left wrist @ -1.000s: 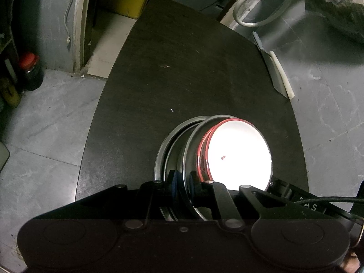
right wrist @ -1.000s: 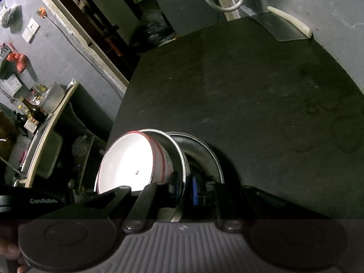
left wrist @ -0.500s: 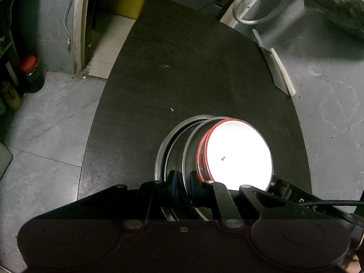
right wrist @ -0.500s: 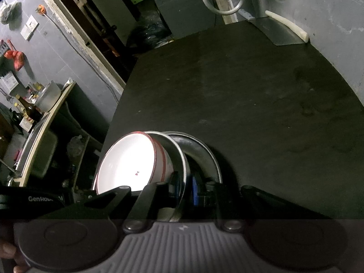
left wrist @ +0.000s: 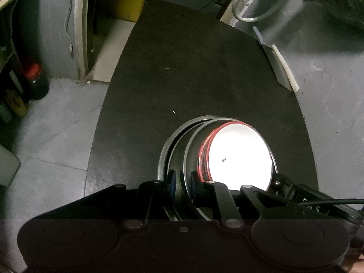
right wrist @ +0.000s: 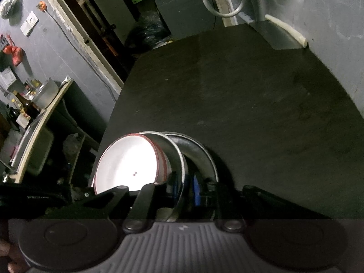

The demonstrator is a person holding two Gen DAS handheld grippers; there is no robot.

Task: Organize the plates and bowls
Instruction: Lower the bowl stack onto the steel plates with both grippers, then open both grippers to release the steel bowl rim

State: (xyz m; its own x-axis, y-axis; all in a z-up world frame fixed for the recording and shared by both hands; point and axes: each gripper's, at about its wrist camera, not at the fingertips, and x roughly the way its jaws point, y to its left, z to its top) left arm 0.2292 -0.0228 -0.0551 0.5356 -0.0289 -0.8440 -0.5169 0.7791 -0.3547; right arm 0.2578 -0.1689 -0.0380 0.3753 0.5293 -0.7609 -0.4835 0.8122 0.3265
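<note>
Right wrist, shelf bottles point(right wrist: 22, 104), left wrist, cleaver point(left wrist: 276, 64)

No readable text; faint lettering on opposite gripper body in both wrist views too blurred to read.

Both views are dim, with strong fisheye distortion: straight edges of the dark table point(left wrist: 204, 79) bow outward, and the picture corners fall to black vignette. The single bright zone is the white bowl point(left wrist: 238, 157), whose interior is overexposed to a featureless glare in the left wrist view and nearly so in the right wrist view point(right wrist: 127, 166). The steel rims beside it carry thin specular highlights. In the right wrist view a dark shadow lies on the table just right of the stacked dishes. The table surface shows a faint sheen towards its far edge. Objects at the left periphery of the left wrist view are blurred and smeared. The lower band of each frame is darkened.
</note>
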